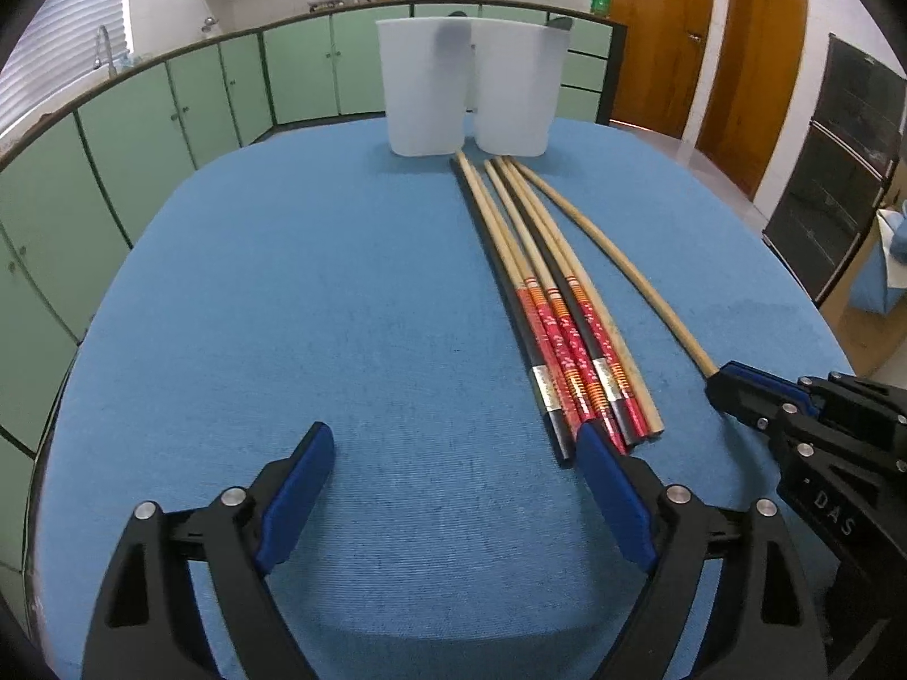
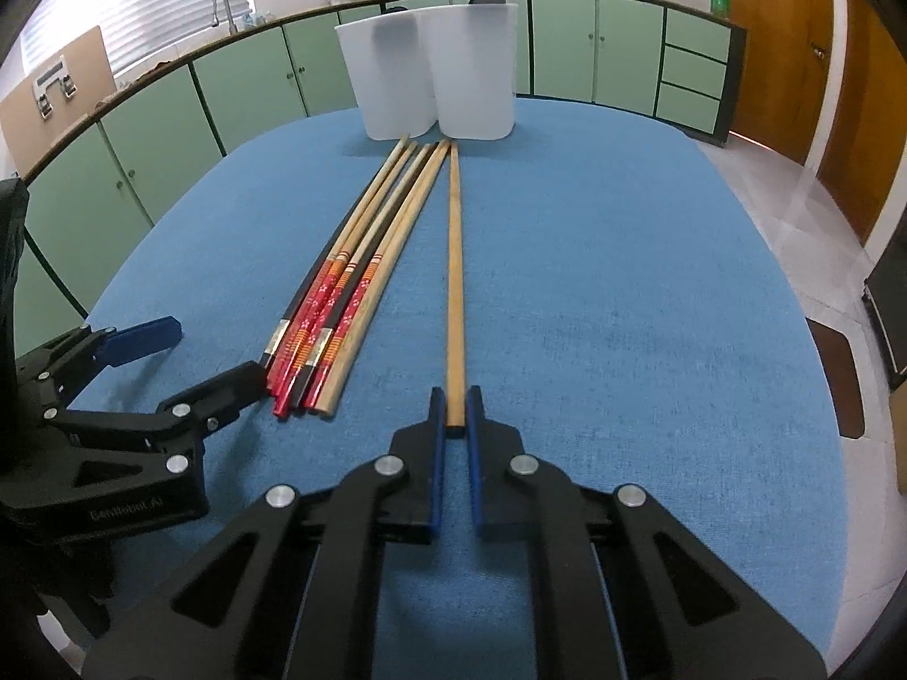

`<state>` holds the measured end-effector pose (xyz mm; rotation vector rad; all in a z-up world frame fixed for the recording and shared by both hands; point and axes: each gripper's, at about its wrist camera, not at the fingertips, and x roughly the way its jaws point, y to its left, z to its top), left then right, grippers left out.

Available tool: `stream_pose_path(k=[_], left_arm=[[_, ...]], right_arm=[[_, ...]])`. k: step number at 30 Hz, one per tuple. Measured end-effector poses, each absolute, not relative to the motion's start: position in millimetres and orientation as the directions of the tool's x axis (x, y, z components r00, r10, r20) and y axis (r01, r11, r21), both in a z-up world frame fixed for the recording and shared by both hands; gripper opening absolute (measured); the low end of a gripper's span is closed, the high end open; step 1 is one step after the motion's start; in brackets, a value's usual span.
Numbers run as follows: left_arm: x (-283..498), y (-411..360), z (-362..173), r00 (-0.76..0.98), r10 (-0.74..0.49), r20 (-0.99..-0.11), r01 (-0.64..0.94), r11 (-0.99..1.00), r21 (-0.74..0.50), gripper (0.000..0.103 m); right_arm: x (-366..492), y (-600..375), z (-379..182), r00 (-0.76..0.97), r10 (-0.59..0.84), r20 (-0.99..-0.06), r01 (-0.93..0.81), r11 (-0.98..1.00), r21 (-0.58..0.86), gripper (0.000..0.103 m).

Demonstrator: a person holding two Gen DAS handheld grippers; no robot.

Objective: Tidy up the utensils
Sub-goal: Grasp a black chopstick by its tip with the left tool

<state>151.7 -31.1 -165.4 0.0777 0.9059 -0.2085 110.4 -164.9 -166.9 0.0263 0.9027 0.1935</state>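
Right wrist view shows us the right gripper (image 2: 455,405) clamped on the near end of a single plain light-wood chopstick (image 2: 454,260), its blue pads pressed against both sides of the stick. From there the chopstick runs straight toward 12 o'clock across the blue fabric table cover (image 2: 652,283), ending just short of two white translucent plastic tubs (image 2: 431,73) that stand side by side and touching at the far edge. At 10 o'clock from the clamped stick we see a bundle of long chopsticks, some plain wood, some black, with red and orange patterned handles (image 2: 334,306), lying flat and close together, apart from the single one. In the left wrist view, the left gripper (image 1: 453,453) hangs over the cloth with its jaws spread wide and nothing between them; its right blue pad sits just beside the bundle's near ends (image 1: 572,362).
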Motion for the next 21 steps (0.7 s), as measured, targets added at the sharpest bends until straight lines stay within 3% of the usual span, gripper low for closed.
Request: stream_pose_path(k=[11,17,21], left_arm=[[150,-22,-165,0.611,-0.083,-0.787,0.167,0.986,0.026,0.087],[150,-27,-167,0.604,-0.107,-0.790,0.188,0.982,0.010,0.071],[148,-34,-165,0.607,-0.129,-0.784,0.205,0.979,-0.003,0.049]], right_arm=[[112,-165,-168,0.600,0.181,-0.779,-0.157,0.982,0.108,0.007],[114,-167,-169,0.594,0.194,-0.781,-0.157,0.980,0.125,0.008],[114,-167,-169,0.596,0.191,-0.780,-0.157,0.980,0.120,0.008]])
